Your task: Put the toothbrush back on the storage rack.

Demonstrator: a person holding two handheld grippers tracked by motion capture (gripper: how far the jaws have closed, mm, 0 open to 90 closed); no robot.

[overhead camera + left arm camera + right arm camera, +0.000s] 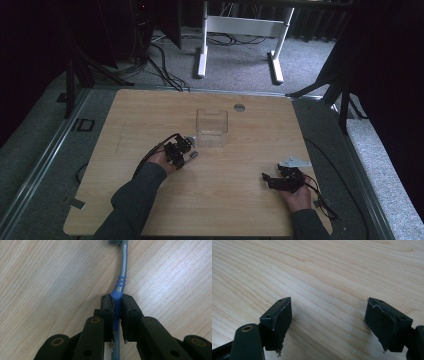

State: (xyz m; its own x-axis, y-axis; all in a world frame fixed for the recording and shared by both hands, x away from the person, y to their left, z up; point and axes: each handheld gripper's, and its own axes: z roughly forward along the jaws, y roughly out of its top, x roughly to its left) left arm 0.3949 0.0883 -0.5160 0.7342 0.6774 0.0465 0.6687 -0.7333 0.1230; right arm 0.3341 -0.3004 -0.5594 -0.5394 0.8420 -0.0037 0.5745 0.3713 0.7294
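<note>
We have the toothbrush (121,285) pinched by its blue handle in the left gripper (116,305), low on the bench (150,115) at seven o'clock from the clear box (212,128). Grasp done; lifting it into that box likely remains. The right gripper (328,315) rests with fingers spread, empty.

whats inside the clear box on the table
The clear box looks empty: only the wooden table shows through its walls. Its floor is dim and small in the high view, so something tiny could go unseen.

left gripper (117,307) jaws clamped tight, right gripper (328,315) jaws wide apart
</note>
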